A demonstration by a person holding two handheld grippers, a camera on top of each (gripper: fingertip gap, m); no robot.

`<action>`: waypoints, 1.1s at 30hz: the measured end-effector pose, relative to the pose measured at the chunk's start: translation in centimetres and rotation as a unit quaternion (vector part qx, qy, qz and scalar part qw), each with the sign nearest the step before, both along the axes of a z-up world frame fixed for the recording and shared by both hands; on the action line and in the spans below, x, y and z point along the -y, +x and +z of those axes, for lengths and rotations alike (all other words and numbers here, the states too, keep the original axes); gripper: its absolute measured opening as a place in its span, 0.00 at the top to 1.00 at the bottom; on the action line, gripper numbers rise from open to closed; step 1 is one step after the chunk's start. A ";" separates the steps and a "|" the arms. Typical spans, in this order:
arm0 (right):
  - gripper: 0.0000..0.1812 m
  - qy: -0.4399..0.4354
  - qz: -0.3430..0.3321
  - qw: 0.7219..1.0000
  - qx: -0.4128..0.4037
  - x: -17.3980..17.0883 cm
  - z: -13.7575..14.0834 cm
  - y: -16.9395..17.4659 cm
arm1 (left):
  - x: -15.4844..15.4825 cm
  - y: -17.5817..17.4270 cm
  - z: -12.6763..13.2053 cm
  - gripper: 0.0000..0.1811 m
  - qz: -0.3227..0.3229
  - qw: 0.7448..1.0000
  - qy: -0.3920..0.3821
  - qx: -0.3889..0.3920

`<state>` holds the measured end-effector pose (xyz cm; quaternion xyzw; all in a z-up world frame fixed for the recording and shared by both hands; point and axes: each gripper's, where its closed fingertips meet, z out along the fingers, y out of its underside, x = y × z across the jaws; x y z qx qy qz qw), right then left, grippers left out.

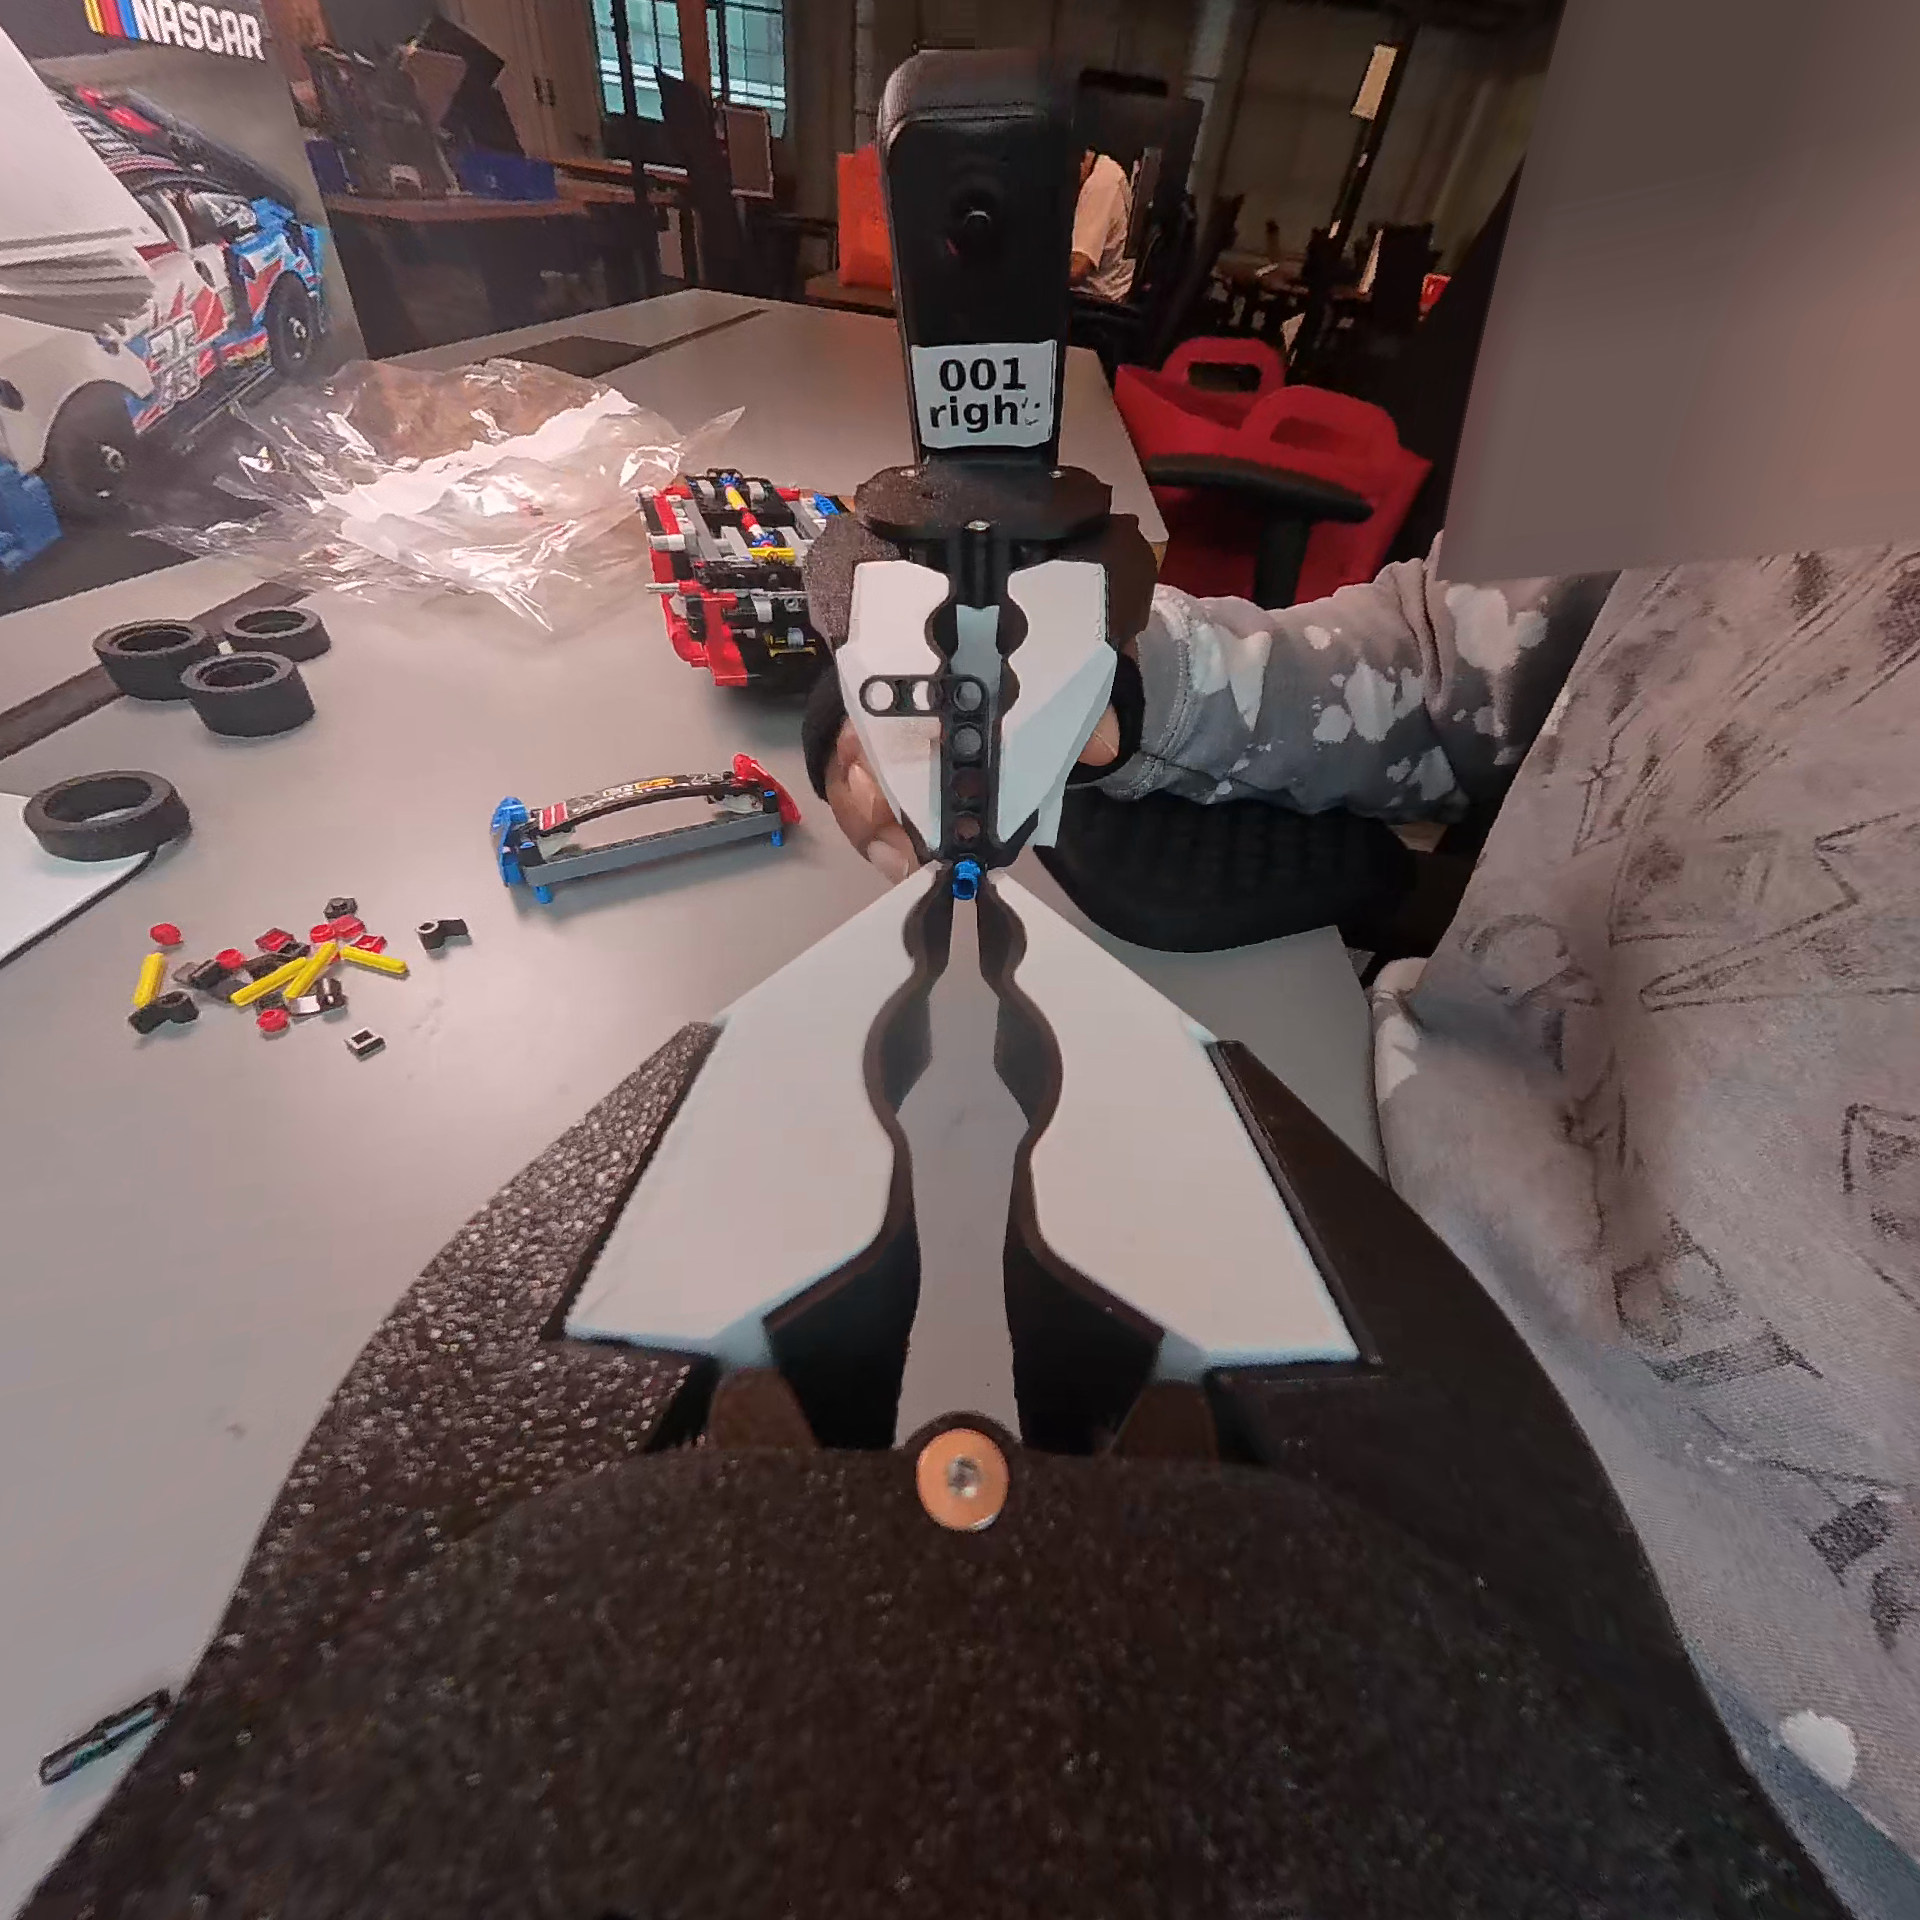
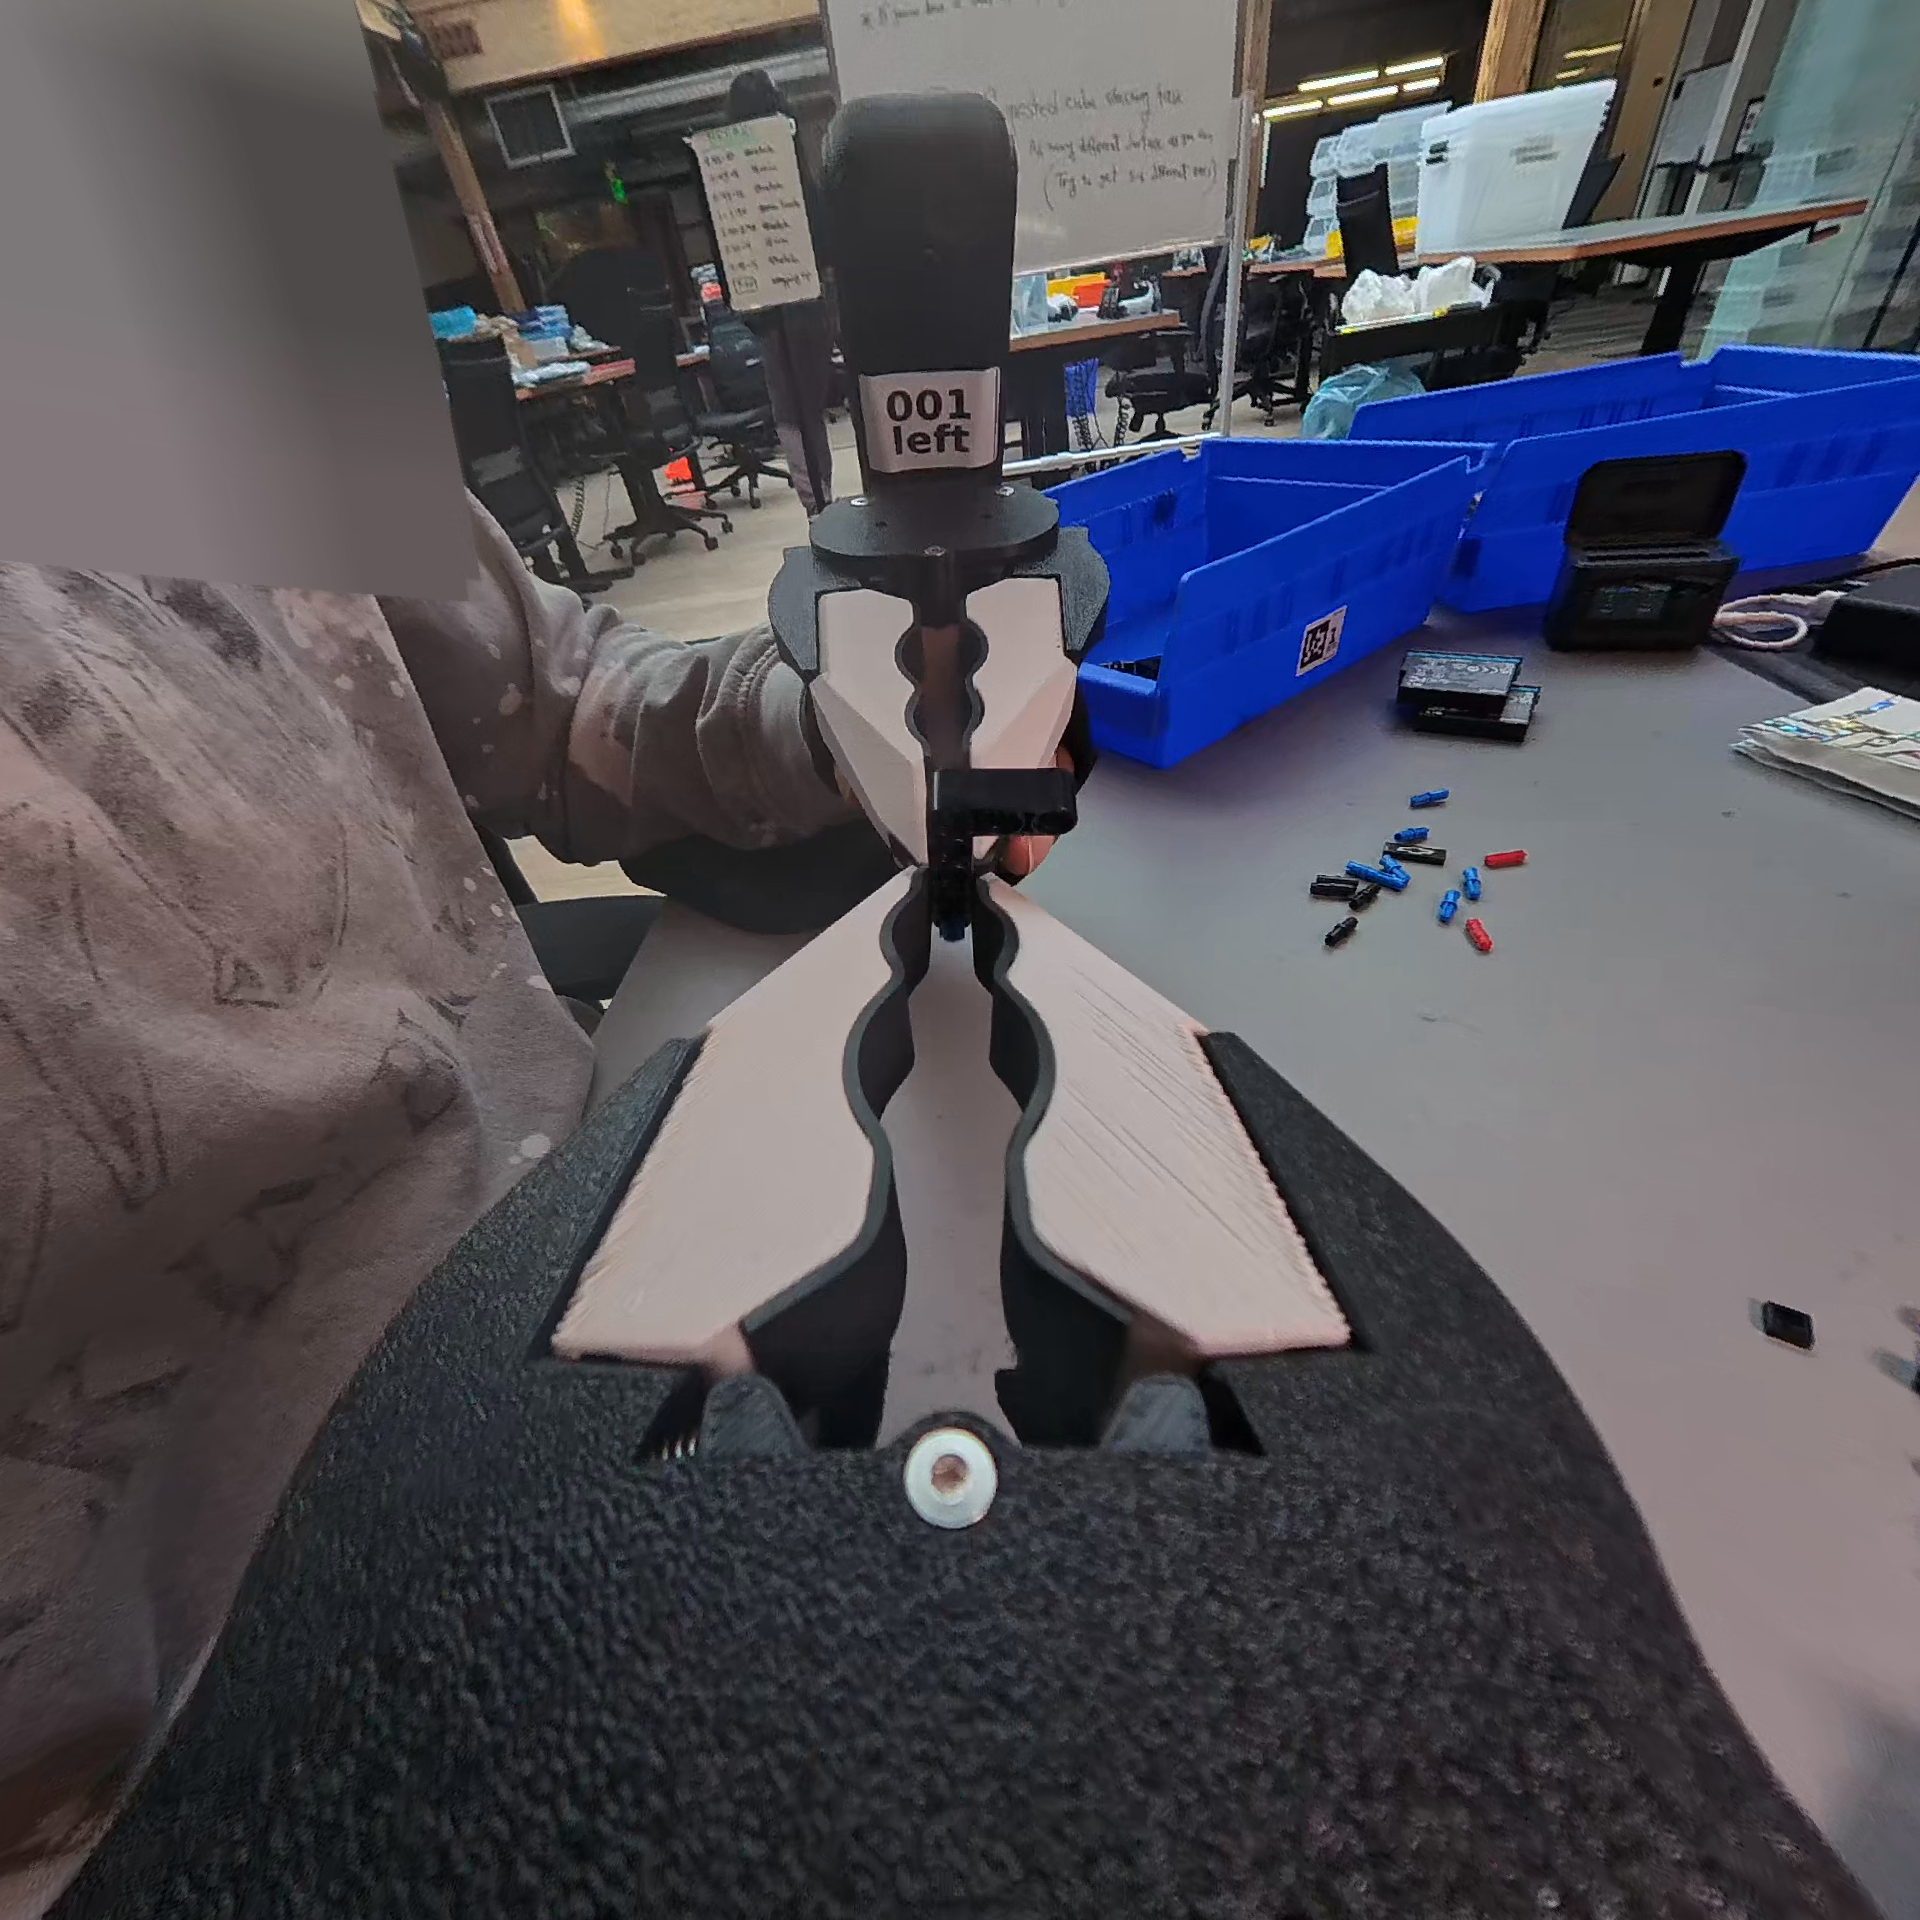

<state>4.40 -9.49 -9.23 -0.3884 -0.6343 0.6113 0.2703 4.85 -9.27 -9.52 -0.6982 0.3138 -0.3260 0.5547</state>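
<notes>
The two tongs meet tip to tip above the near edge of the grey table (image 1: 312, 1195). The left tongs (image 1: 966, 883) are squeezed onto a small blue pin (image 1: 966, 881). The right tongs (image 2: 945, 904) are clenched on a black L-shaped beam with holes (image 1: 961, 748), holding it in the air with its short arm sticking out sideways. The blue pin sits right at the bottom end of the beam — the two parts touch there.

On the table, on the side the left view shows, lies a little pile of yellow, red and black pieces (image 1: 270, 971). Near it sits a long piece with a blue end and a red end (image 1: 644, 821). Farther back is a half-built toy car frame (image 1: 727, 571), some crinkly clear plastic (image 1: 447, 468) and four black tyres (image 1: 208, 665).

On the other side — the right view shows it — blue, black and red pins (image 2: 1403, 883) are scattered about. Behind them stand blue bins (image 2: 1247, 592) and a small black case (image 2: 1642, 561) with its lid up.
</notes>
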 end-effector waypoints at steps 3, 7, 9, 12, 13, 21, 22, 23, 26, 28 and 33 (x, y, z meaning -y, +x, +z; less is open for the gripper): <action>0.96 -0.023 -0.012 0.999 -0.033 -2.2 1.4 1.5 | 0.1 -2.7 2.2 0.99 0.027 0.998 0.027 0.040; 0.96 0.002 -0.057 0.997 -0.045 -4.6 2.0 2.1 | -1.5 -9.4 2.8 0.99 0.159 0.987 0.034 0.002; 0.96 0.016 -0.061 0.998 -0.028 -4.3 1.0 1.5 | -3.2 -13.6 0.7 0.99 0.274 0.959 0.003 -0.075; 0.96 0.034 -0.055 0.998 0.004 -3.5 -1.1 0.6 | -4.1 -18.0 -3.2 0.98 0.385 0.905 -0.054 -0.175; 0.96 0.036 -0.055 0.998 0.010 -3.3 -1.5 0.4 | -4.3 -18.6 -4.3 0.98 0.396 0.895 -0.073 -0.191; 0.96 0.048 -0.094 0.992 0.070 -4.2 -4.4 -0.8 | -4.6 -19.8 -10.7 0.97 0.403 0.865 -0.187 -0.234; 0.96 0.048 -0.095 0.992 0.071 -4.2 -4.4 -0.9 | -4.6 -19.7 -10.8 0.96 0.402 0.865 -0.187 -0.235; 0.96 0.049 -0.096 0.992 0.071 -4.2 -4.5 -0.9 | -4.7 -19.6 -10.6 0.94 0.402 0.867 -0.185 -0.230; 0.96 0.058 -0.096 0.991 0.072 -4.0 -4.6 -1.0 | -5.2 -17.3 -9.3 0.85 0.363 0.901 -0.171 -0.167; 0.96 0.070 -0.096 0.990 0.074 -3.7 -4.8 -1.1 | -5.1 -13.0 -7.0 0.82 0.273 0.947 -0.155 -0.064; 0.96 0.088 -0.078 0.991 0.070 -2.1 -5.2 -1.6 | -2.1 -2.7 -2.6 0.84 0.029 0.984 -0.146 0.100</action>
